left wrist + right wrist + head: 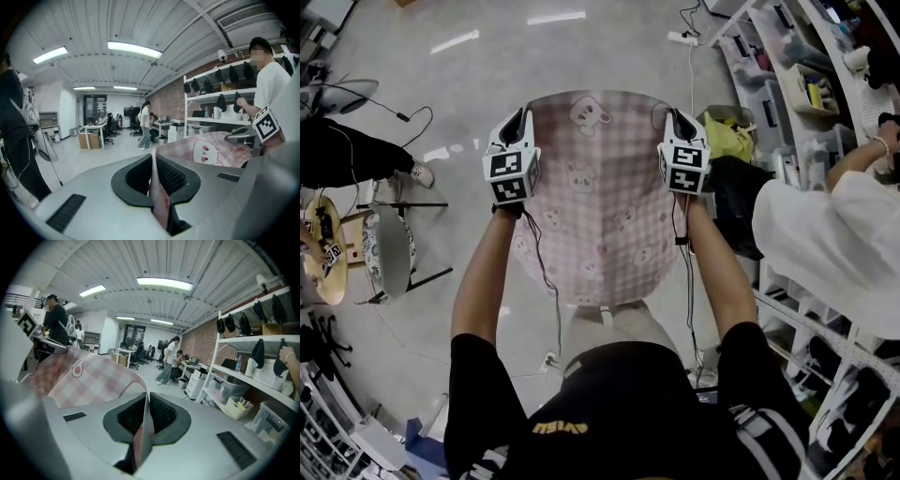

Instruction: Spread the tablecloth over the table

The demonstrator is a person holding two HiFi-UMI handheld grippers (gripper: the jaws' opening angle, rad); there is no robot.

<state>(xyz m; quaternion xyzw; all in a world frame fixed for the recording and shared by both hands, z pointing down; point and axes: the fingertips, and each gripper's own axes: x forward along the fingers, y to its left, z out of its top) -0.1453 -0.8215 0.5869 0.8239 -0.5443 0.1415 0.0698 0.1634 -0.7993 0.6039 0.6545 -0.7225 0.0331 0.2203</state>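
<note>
A pink checked tablecloth (598, 197) with bear prints hangs spread in the air between my two grippers, billowing above the floor. My left gripper (521, 122) is shut on its far left edge, and the cloth's edge (158, 187) shows pinched between the jaws. My right gripper (675, 122) is shut on the far right edge, with a fold of the cloth (143, 432) clamped between its jaws. The rest of the cloth (89, 373) arches away to the left in the right gripper view. The table is hidden under the cloth.
White shelving (797, 84) with bins runs along the right, and a person in white (834, 234) stands by it. A chair (389, 248) and a small round wooden table (323, 253) stand at the left. Cables (394, 112) lie on the grey floor.
</note>
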